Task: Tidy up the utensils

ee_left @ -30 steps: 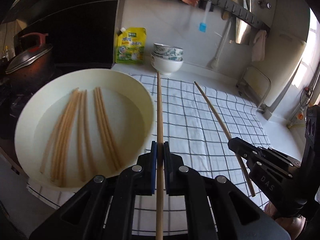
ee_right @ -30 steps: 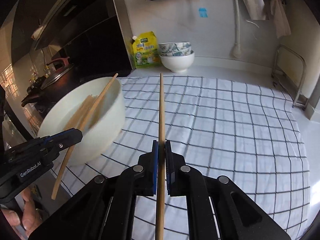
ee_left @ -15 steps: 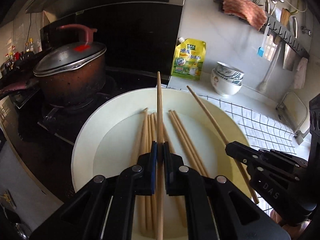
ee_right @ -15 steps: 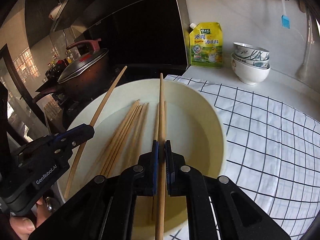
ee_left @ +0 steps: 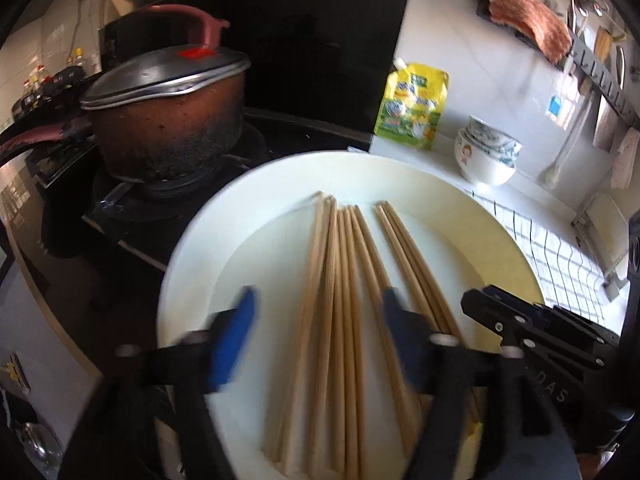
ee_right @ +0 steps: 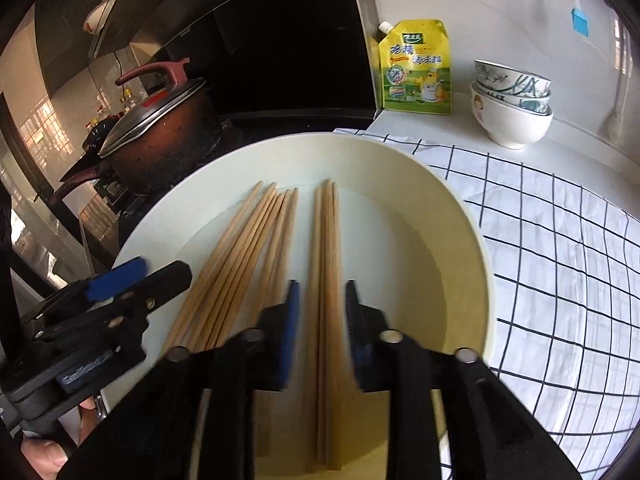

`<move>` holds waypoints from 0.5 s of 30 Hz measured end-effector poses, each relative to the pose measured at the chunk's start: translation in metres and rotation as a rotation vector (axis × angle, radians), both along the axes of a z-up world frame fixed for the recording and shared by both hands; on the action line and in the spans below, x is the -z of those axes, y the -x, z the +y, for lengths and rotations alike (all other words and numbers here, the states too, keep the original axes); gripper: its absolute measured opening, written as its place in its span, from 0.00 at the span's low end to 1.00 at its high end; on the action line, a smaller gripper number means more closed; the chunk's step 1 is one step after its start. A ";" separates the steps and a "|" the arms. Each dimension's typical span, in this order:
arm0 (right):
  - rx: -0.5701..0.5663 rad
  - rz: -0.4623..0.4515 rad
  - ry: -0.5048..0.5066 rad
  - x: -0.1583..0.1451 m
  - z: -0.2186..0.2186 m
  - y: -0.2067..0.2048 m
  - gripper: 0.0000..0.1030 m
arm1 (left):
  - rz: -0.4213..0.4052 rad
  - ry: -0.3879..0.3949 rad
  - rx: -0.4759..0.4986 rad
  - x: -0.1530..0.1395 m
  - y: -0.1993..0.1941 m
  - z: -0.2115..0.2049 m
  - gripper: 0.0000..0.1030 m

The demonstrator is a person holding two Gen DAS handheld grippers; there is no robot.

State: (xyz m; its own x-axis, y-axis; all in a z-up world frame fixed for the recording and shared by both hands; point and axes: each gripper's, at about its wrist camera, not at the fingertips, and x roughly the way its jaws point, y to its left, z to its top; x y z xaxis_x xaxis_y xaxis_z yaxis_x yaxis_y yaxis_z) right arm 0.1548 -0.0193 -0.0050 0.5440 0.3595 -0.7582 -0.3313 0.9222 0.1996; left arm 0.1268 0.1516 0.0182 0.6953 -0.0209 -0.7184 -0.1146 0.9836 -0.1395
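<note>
Several wooden chopsticks point(ee_left: 340, 300) lie side by side in a wide cream bowl point(ee_left: 280, 176); they also show in the right wrist view point(ee_right: 256, 248), inside the same bowl point(ee_right: 448, 184). My left gripper point(ee_left: 316, 336) is open and empty, its jaws spread wide above the left bunch. My right gripper point(ee_right: 320, 312) is open and empty, its jaws on either side of the right bunch point(ee_right: 328, 248). The right gripper shows at the right edge of the left wrist view point(ee_left: 532, 328), and the left gripper at the left of the right wrist view point(ee_right: 104, 304).
A lidded brown pot point(ee_left: 168, 120) sits on the dark stove left of the bowl. A yellow pouch point(ee_right: 416, 68) and stacked bowls point(ee_right: 512, 104) stand by the back wall. A checked cloth point(ee_right: 560, 240) covers the counter to the right. A rail with hanging tools point(ee_left: 592, 56) runs along the wall.
Both grippers have opened and let go of their chopsticks, which now lie in the bowl with the others. Both grippers moved left from the cloth to over the bowl.
</note>
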 end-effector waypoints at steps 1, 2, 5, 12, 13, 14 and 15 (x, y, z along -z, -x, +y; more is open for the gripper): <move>0.004 -0.004 0.002 0.000 -0.001 0.002 0.26 | -0.006 -0.001 -0.007 0.000 0.003 0.002 0.70; 0.005 -0.008 0.002 -0.001 -0.003 0.004 0.26 | -0.005 -0.001 -0.010 -0.001 0.005 0.003 0.70; 0.016 -0.020 0.003 -0.004 -0.007 0.010 0.29 | -0.007 0.006 -0.027 -0.003 0.011 0.009 0.70; 0.037 -0.061 0.009 -0.010 -0.012 0.027 0.49 | -0.026 -0.027 -0.058 -0.010 0.027 0.014 0.81; 0.041 -0.070 0.009 -0.011 -0.013 0.030 0.53 | -0.031 -0.030 -0.064 -0.012 0.029 0.015 0.84; 0.045 -0.077 0.009 -0.013 -0.014 0.032 0.59 | -0.041 -0.035 -0.070 -0.014 0.033 0.016 0.88; 0.050 -0.084 0.010 -0.014 -0.015 0.034 0.62 | -0.050 -0.045 -0.077 -0.016 0.036 0.016 0.89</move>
